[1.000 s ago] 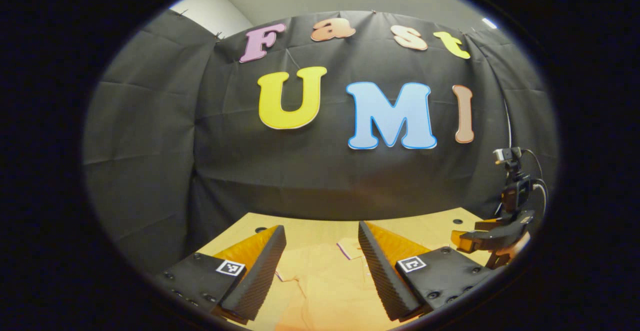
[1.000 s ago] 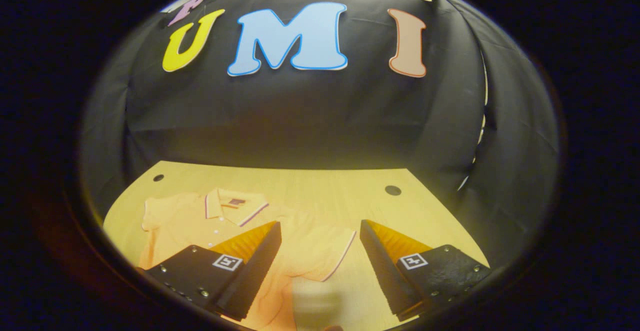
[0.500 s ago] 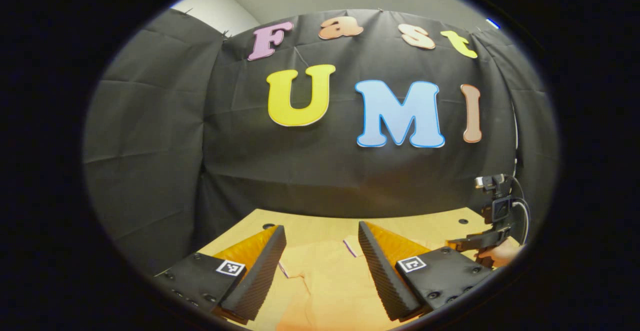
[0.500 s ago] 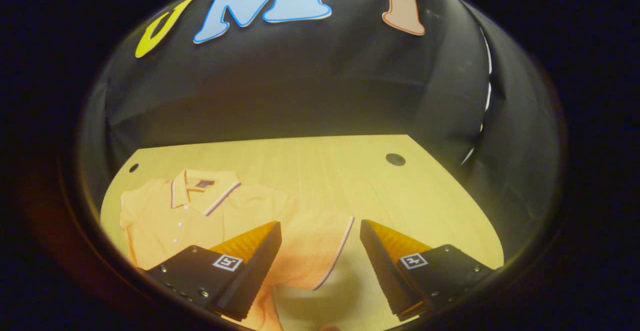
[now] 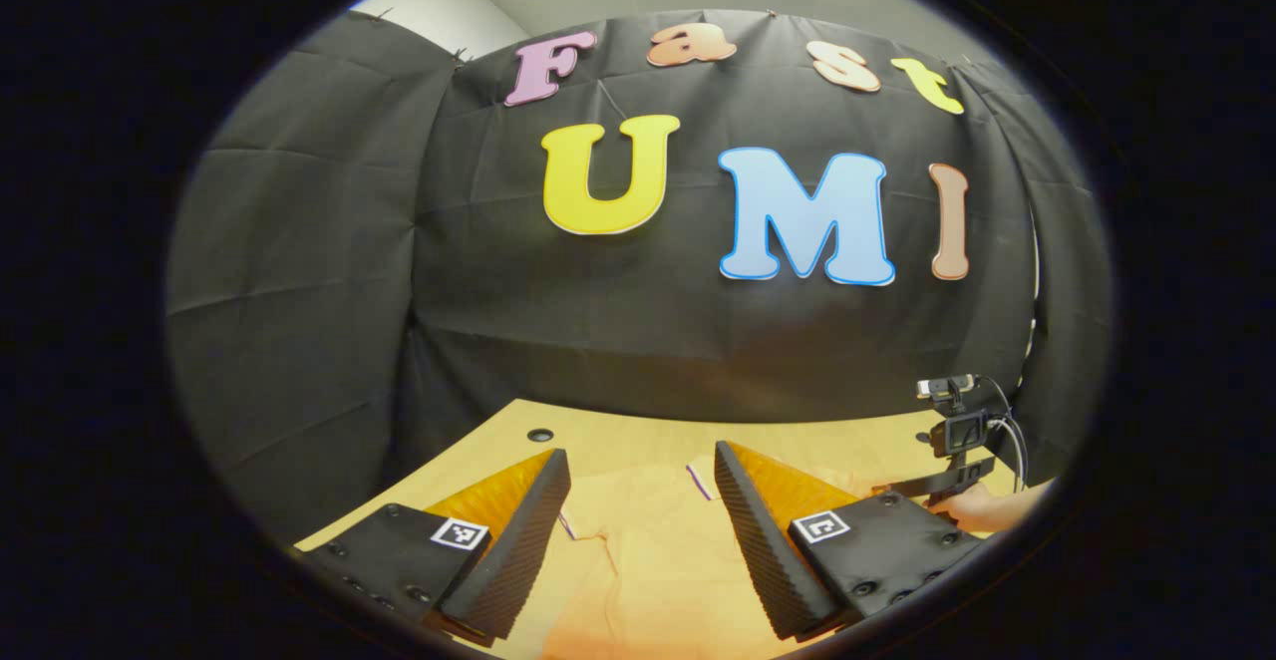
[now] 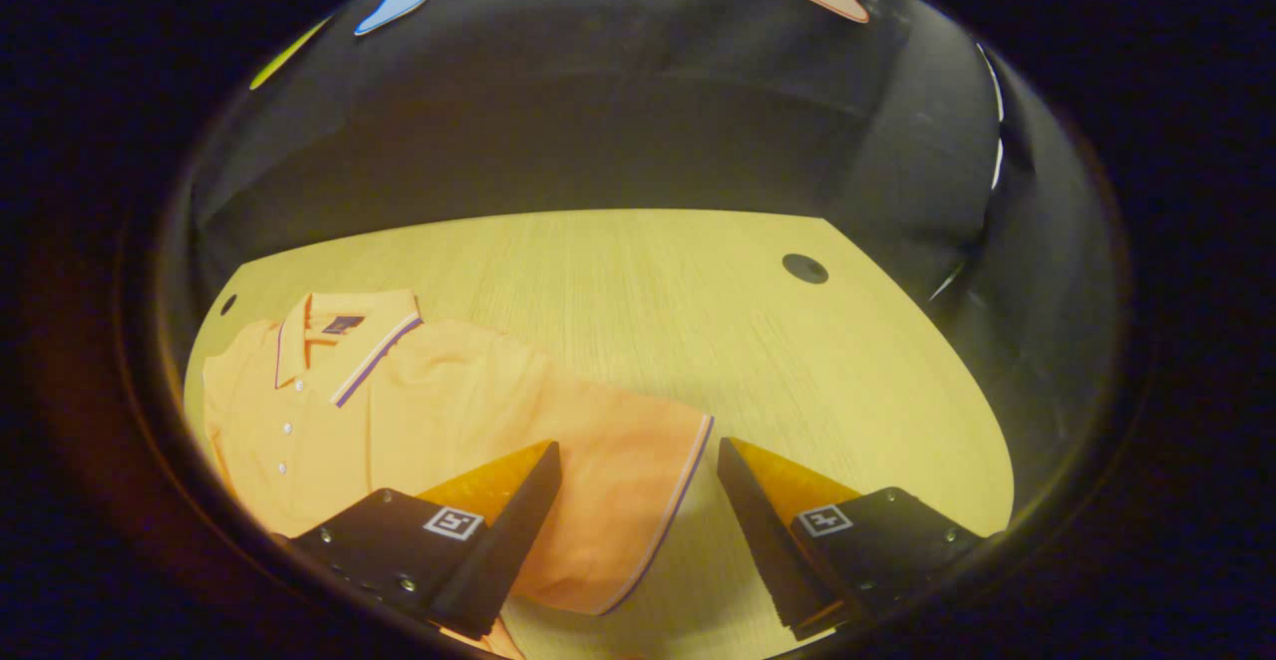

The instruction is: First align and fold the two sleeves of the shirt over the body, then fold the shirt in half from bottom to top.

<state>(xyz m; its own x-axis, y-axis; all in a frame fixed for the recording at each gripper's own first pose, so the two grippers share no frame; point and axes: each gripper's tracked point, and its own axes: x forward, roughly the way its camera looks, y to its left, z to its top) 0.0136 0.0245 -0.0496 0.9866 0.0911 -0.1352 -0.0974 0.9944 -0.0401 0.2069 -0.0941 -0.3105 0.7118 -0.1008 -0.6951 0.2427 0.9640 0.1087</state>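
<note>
On the wooden bench (image 6: 638,281) the orange shirt (image 6: 419,411) lies flat, its sleeve (image 6: 628,481) spread between the fingers of the right hand-held gripper (image 6: 638,530), which stand apart. Over the shirt body, the left hand-held gripper (image 5: 638,540) also stands apart, holding nothing.

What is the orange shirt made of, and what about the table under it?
The shirt looks like soft knit cotton, the polo kind: matte, lying limp with gentle wrinkles, striped trim on its collar and sleeve edge. The table looks like pale wood or a wood-look laminate: smooth, with fine straight grain lines. The pictures can't settle which.
</note>
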